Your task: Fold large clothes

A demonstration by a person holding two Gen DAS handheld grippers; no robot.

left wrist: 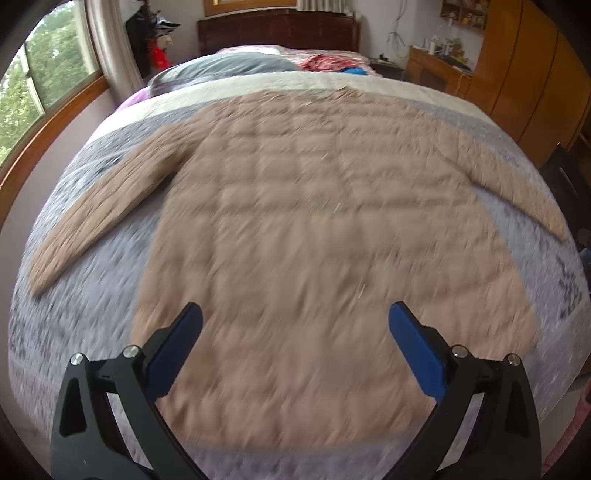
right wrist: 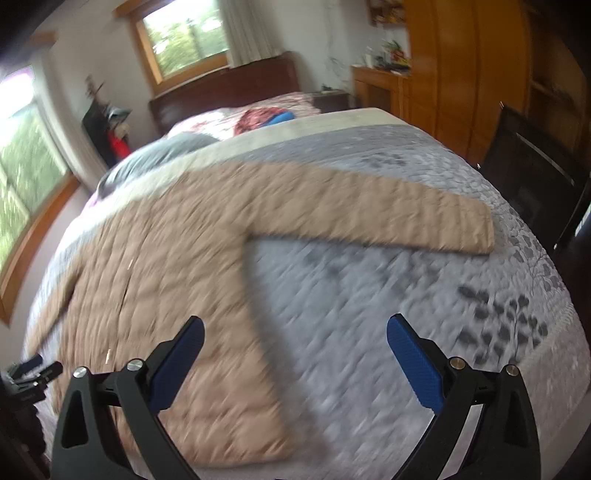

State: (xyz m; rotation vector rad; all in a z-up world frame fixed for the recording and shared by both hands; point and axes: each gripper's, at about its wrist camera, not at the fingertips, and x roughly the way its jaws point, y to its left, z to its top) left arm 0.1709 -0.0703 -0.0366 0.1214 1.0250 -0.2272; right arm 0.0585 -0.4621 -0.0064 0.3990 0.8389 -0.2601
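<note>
A beige quilted jacket [left wrist: 295, 221] lies flat on the bed with both sleeves spread out. Its left sleeve [left wrist: 99, 206] points to the near left and its right sleeve [right wrist: 388, 214] stretches to the right. My left gripper [left wrist: 295, 325] is open and empty, above the jacket's hem. My right gripper [right wrist: 295, 336] is open and empty, above the jacket's right side edge and the bedspread beside it. The left gripper also shows at the left edge of the right wrist view [right wrist: 33, 369]. Both views are blurred by motion.
The bed has a grey patterned bedspread [right wrist: 406, 314] and a dark wooden headboard [left wrist: 277, 33]. A grey pillow [left wrist: 225, 66] and a red cloth [left wrist: 321, 61] lie at the far end. A wooden wardrobe [right wrist: 461, 74] stands right, windows [left wrist: 37, 74] left.
</note>
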